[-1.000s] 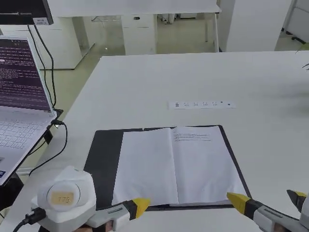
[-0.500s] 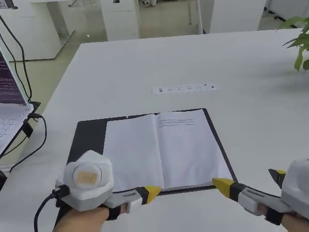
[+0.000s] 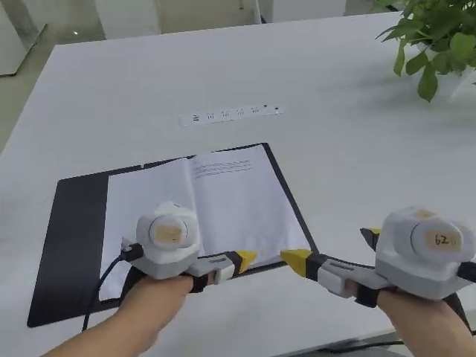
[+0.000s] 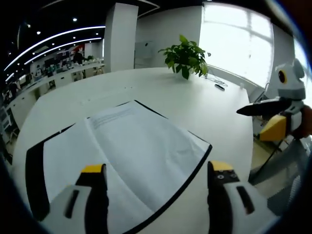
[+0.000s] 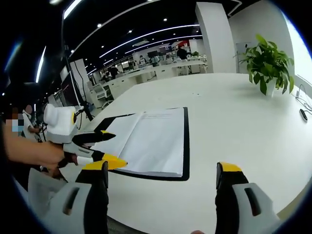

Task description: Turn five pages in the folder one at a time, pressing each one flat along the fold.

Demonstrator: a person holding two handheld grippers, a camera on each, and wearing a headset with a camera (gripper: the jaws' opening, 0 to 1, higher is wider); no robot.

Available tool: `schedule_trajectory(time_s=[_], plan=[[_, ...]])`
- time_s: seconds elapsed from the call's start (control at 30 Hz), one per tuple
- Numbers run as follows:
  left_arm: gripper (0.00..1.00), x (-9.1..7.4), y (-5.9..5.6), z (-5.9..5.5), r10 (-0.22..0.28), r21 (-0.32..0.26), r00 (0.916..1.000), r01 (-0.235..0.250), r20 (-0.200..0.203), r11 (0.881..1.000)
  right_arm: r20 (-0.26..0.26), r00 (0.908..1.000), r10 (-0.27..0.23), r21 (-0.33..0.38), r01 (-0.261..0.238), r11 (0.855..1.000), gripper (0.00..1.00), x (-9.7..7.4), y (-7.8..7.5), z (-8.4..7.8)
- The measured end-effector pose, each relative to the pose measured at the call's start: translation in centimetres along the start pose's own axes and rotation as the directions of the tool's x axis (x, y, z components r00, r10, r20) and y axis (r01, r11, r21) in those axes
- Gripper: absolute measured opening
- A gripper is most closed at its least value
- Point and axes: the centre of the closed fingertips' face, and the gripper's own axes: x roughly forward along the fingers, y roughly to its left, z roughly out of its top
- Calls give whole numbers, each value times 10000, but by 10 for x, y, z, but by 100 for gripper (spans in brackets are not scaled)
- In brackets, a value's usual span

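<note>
Folder: the black folder lies open on the white table, left of centre in the head view, and tilts a little so that its far edge climbs toward the right.
Pages: the left page and the right page both lie down, meeting at the fold in the middle. A few lines of print sit at the top of the right page. A wide strip of bare black cover shows at the left.
Your left gripper: your left gripper is spread wide and grips nothing. In its own view one jaw tip sits low over the right page and the other over the table past the folder's near corner. Whether either tip touches, you cannot tell from here.
Your right gripper: your right gripper also has its jaws well apart, with nothing between them. In the head view it sits at lower right, one yellow tip just beside the folder's near right corner, over bare table.
Your hands: your left hand and right hand hold the grippers at the bottom of the head view.
Table, far side: a white power strip lies just beyond the folder; a green plant stands at the upper right.
</note>
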Motion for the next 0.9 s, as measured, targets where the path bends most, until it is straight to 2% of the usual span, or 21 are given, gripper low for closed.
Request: schedule_trajectory(time_s=[0.1,0.27,0.37,0.5,0.63,0.7,0.9], plan=[[82,17,-6,2,-91,40,10000,91,12,10000,-25,10000,-49,44,49,10000,91,2,-3,-1],[79,40,-9,4,-63,149,10000,63,-5,9999,-66,9999,-94,185,95,9998,91,6,-7,-3],[77,54,-10,1,-15,-84,9999,14,-113,10000,-114,9999,-102,202,104,9997,91,10,-9,-4],[75,67,-12,-4,94,-14,9997,-95,-223,10000,-176,9998,-93,284,98,9995,91,11,-11,-6],[70,69,-9,-7,475,282,9985,-467,-272,9985,-163,9998,-62,346,68,9994,91,13,-12,-7],[67,69,-6,-10,662,705,9972,-637,-337,9955,-156,9999,-34,377,40,9993,90,15,-12,-7],[60,69,-11,-13,572,1099,9983,-554,-127,9924,-228,9997,84,400,-74,9992,90,22,-12,-10]])
